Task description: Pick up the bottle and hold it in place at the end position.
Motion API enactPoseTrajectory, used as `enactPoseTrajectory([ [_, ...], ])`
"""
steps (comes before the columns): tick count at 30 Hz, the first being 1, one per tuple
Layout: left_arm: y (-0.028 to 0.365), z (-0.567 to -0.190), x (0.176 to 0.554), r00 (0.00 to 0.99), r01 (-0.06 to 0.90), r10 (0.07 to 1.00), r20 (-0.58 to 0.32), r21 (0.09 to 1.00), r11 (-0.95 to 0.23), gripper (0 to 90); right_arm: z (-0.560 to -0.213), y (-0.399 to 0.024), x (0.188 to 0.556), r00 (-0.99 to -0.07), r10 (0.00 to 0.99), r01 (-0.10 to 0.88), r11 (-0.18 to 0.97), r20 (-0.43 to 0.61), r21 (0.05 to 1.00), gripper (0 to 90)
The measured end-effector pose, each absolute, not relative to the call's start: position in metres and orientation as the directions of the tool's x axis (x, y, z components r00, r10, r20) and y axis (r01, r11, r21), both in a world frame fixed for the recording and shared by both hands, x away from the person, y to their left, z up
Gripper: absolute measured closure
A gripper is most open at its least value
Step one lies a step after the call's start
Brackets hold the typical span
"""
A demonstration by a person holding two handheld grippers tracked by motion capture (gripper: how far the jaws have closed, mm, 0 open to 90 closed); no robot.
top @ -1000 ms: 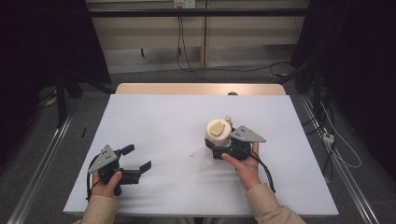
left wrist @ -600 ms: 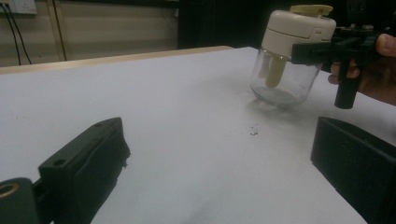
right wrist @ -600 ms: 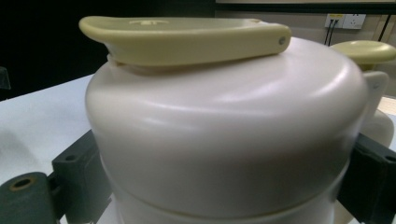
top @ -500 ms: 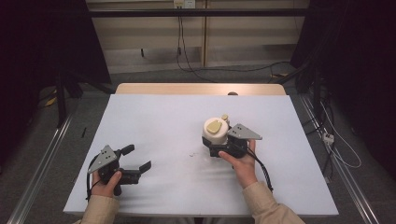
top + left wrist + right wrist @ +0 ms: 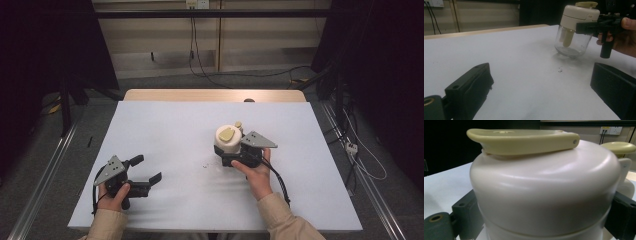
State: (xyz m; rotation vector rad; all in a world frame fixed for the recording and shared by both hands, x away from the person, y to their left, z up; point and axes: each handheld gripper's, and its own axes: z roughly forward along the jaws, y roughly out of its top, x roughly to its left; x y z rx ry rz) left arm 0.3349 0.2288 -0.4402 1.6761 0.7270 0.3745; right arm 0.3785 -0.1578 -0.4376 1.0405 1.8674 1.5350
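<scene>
Two fingers of the right gripper (image 5: 226, 156) pinch the upright jar (image 5: 229, 141) by its cream lid, mid-desk (image 5: 165, 130); the left gripper (image 5: 145, 170), fingers spread, lies well apart.

Cream jar lid clamped between two black jaws

A rounded cream lid (image 5: 544, 195) sits close to the camera, a black jaw pressed against it on each side. A flat yellowish flap (image 5: 521, 141) lies across its top, hinged at the right end. Behind, at the right edge, a second yellowish knob (image 5: 619, 147) pokes up. The white table (image 5: 441, 187) shows at left, a wall socket (image 5: 611, 130) far behind.
</scene>
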Motion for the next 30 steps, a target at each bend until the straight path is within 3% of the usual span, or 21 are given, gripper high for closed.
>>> enactPoseTrajectory([
  [30, 0.23, -0.44, 0.335, 0.75, 0.26, 0.646, -0.143, 0.962, -0.089, 3.0, -0.44, -0.144, 0.39, -0.591, 0.801, 0.251, 0.071, 0.094, 0.965, 7.0],
])
